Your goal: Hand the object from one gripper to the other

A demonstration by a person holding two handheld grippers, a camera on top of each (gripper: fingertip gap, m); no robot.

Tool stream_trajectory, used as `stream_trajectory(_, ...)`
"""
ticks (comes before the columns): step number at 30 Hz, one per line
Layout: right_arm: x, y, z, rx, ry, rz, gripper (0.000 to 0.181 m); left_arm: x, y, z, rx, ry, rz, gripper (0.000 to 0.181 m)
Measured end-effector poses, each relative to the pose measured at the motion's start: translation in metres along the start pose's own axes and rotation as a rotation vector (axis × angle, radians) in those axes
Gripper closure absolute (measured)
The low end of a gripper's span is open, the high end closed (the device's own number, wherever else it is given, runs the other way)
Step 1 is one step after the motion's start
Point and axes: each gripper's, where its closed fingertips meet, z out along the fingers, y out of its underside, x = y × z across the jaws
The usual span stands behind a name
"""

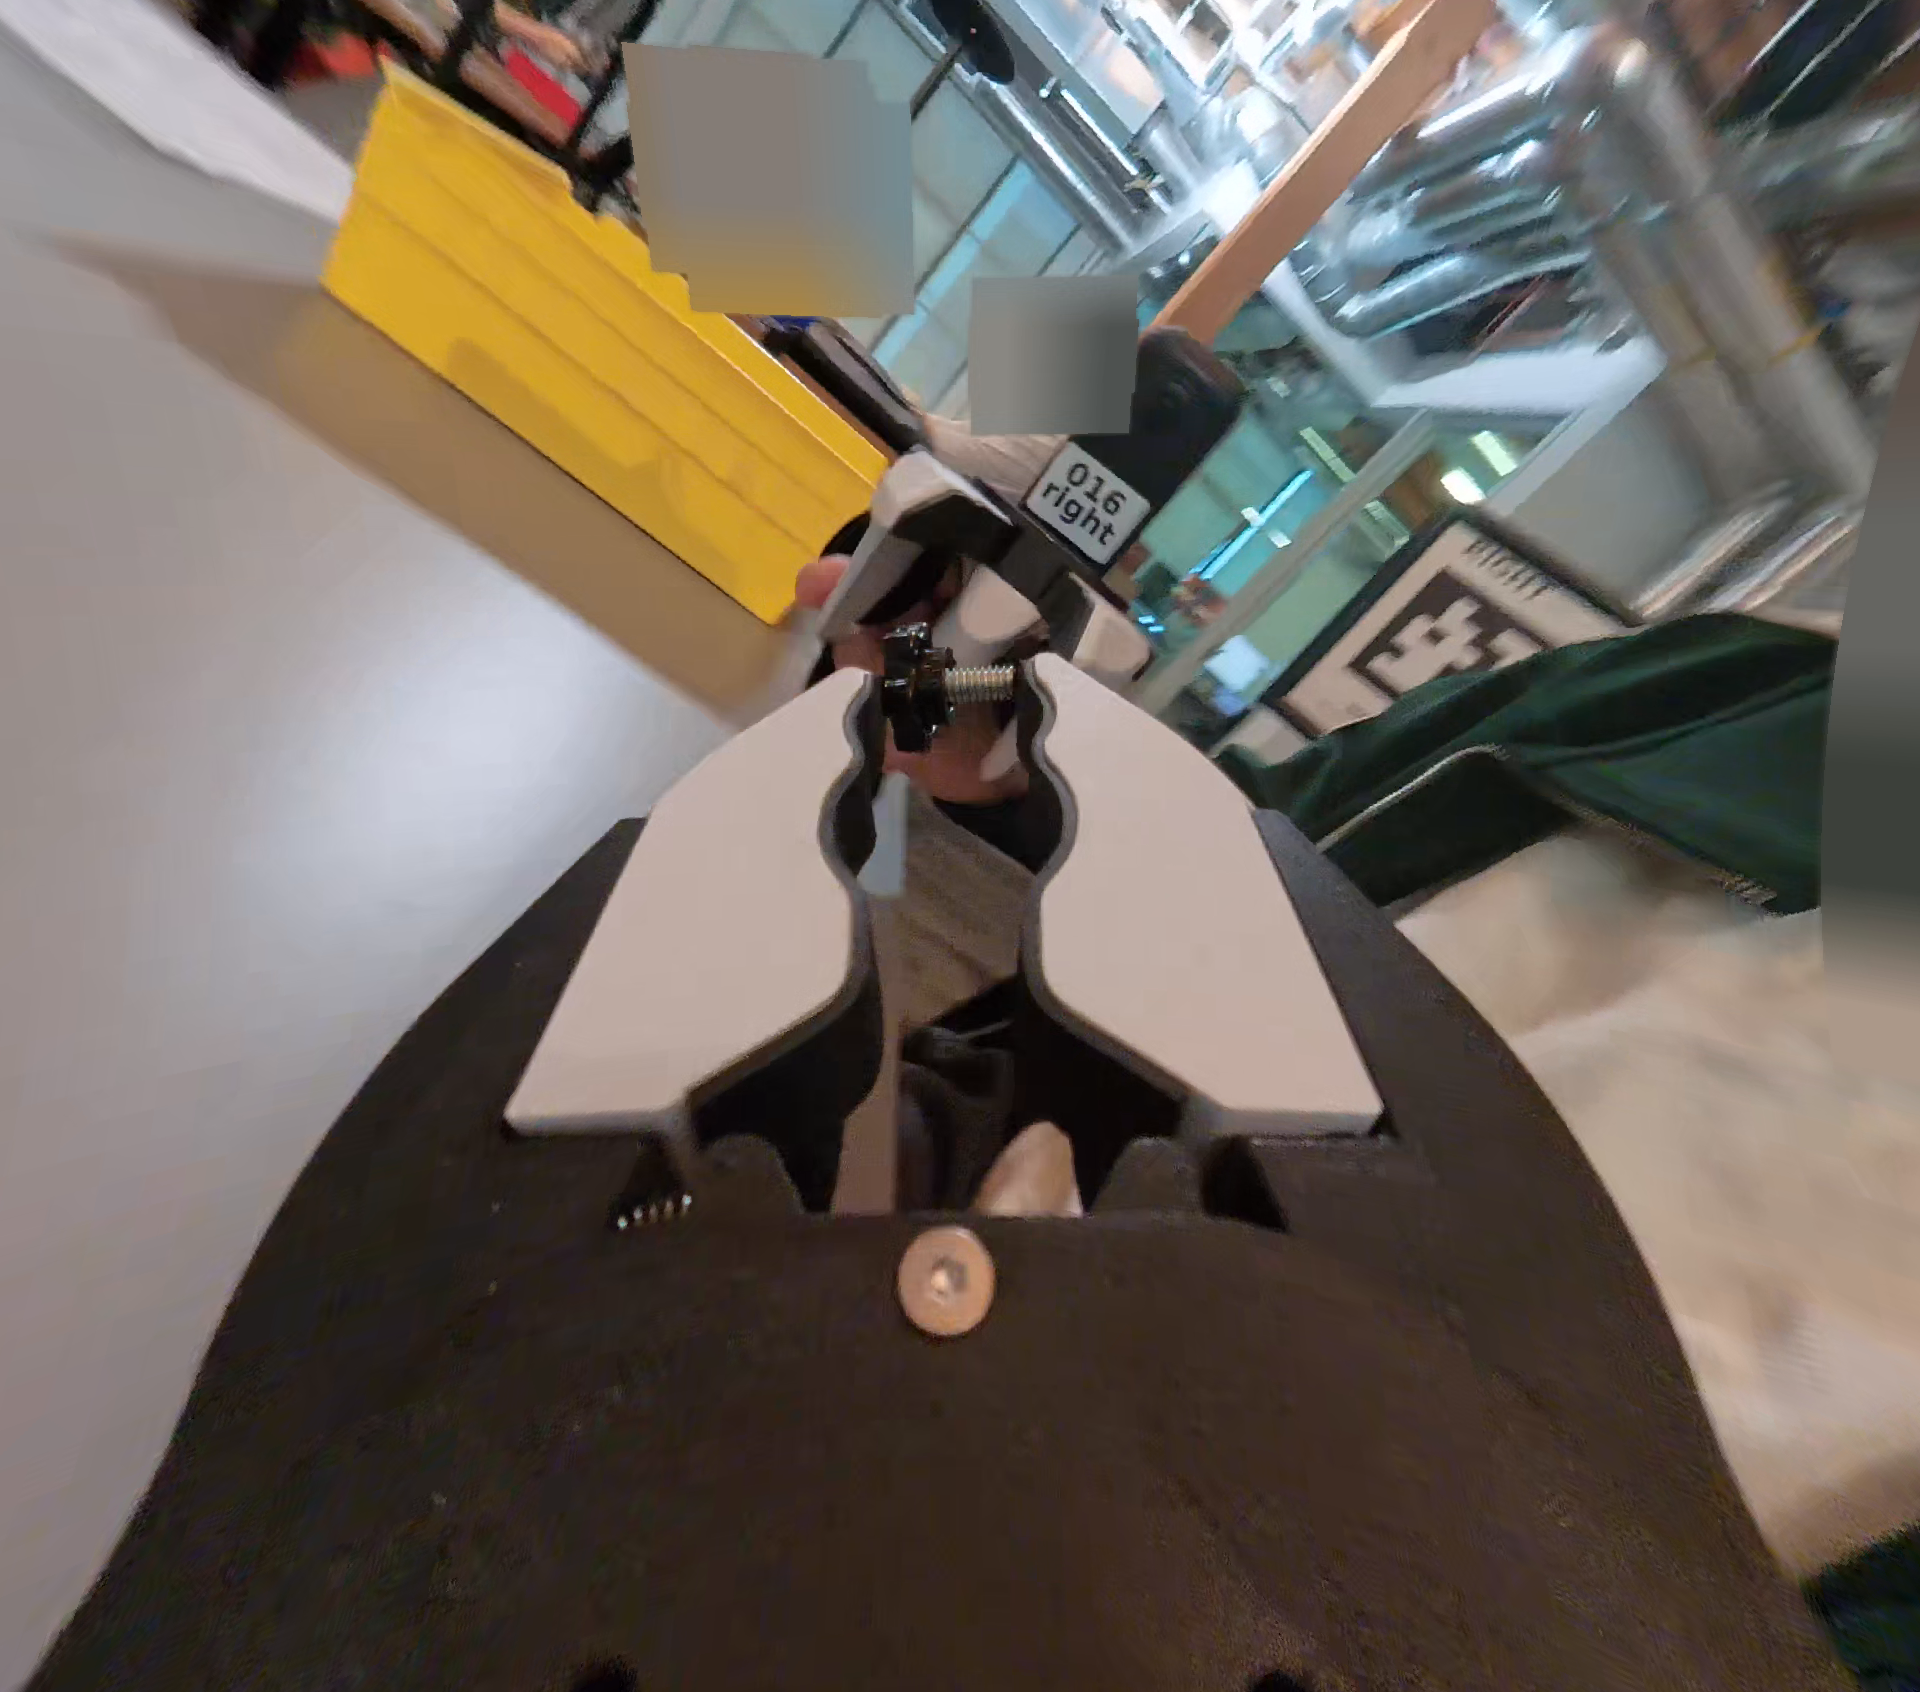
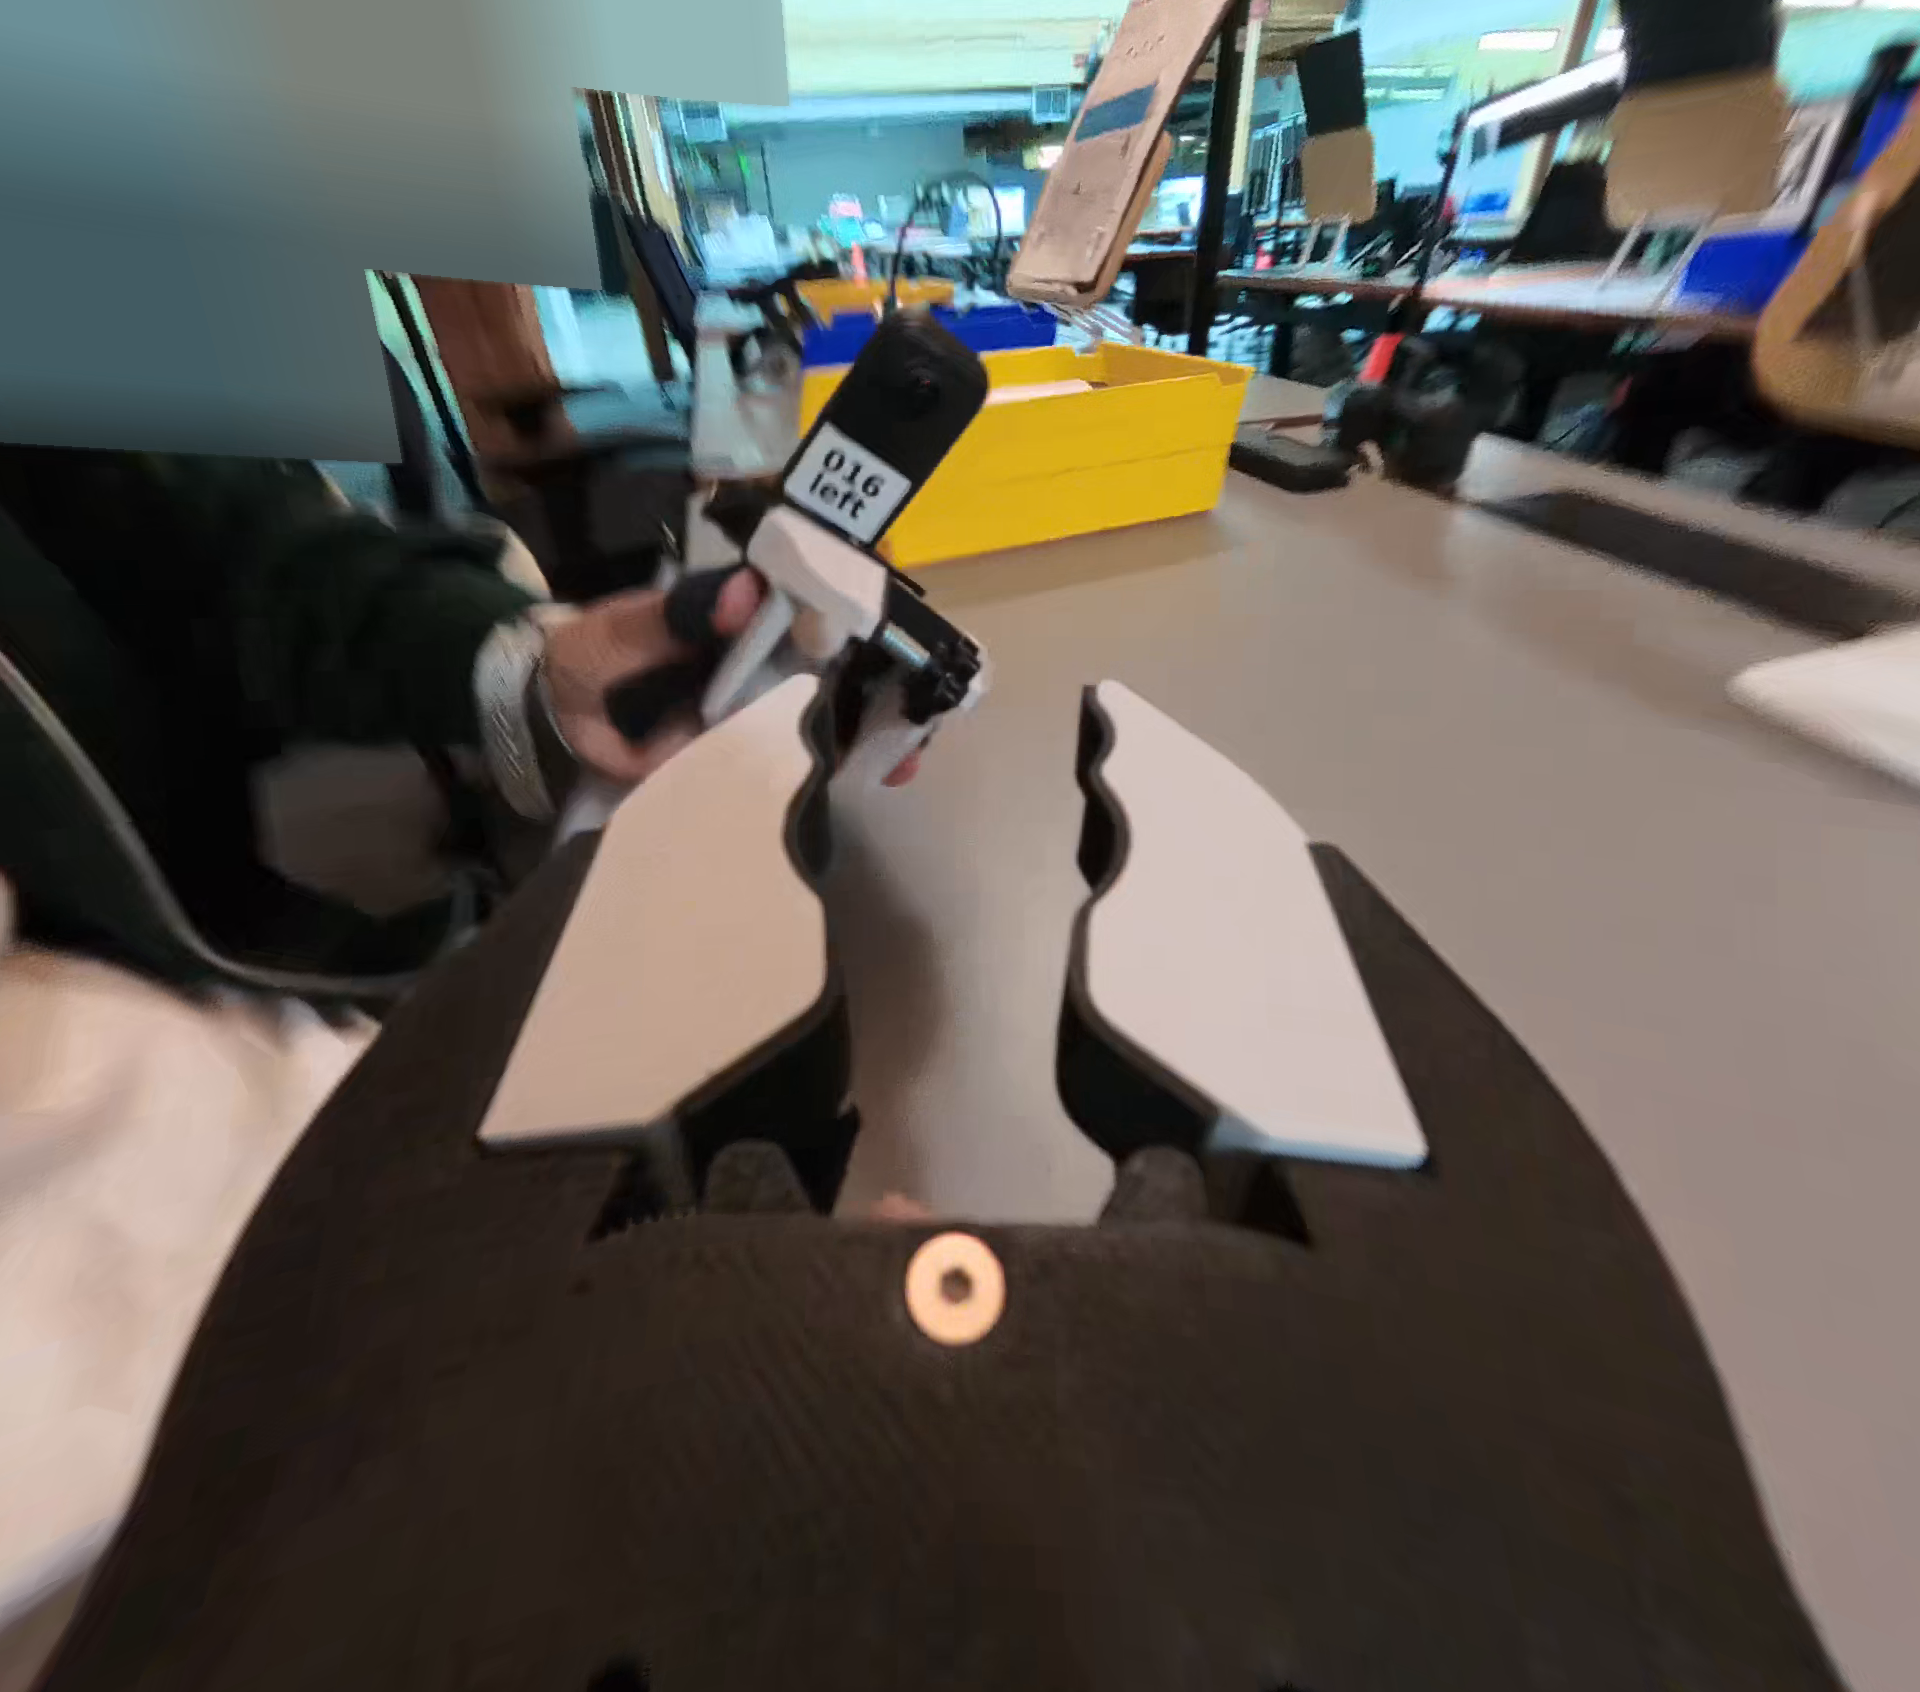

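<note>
Black star-knob screw with silver threaded shank (image 1: pixel 928 688) sits pinched crosswise between my left gripper (image 1: pixel 954 686) fingers. My right gripper (image 2: pixel 951 707) fingers are spread, empty, above the grey counter (image 2: pixel 1403 759).

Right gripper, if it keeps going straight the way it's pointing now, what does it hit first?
Probably nothing soon: the open right gripper points along the bare grey table. The left gripper, holding the black knob screw, sits left of that line. Depth is uncertain.
</note>
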Motion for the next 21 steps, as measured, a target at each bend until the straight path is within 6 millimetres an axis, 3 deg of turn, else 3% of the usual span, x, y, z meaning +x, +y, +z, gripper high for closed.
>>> stream_trajectory(3, -0.012, 0.012, 0.003, -0.108, 0.013, -0.308, 0.141, 0.002, 0.009, 0.003, -0.047, 0.072, -0.195, 0.156)
stream_trajectory(6, -0.020, 0.023, 0.007, -0.173, 0.002, -0.438, 0.139, 0.002, 0.022, 0.007, -0.125, 0.109, -0.325, 0.155)
stream_trajectory(12, -0.023, 0.034, 0.011, -0.222, -0.030, -0.394, 0.136, 0.005, 0.028, 0.011, -0.139, 0.135, -0.386, 0.155)
stream_trajectory(21, -0.021, 0.036, 0.013, -0.249, 0.005, -0.378, 0.150, 0.009, 0.031, 0.017, -0.090, 0.151, -0.430, 0.155)
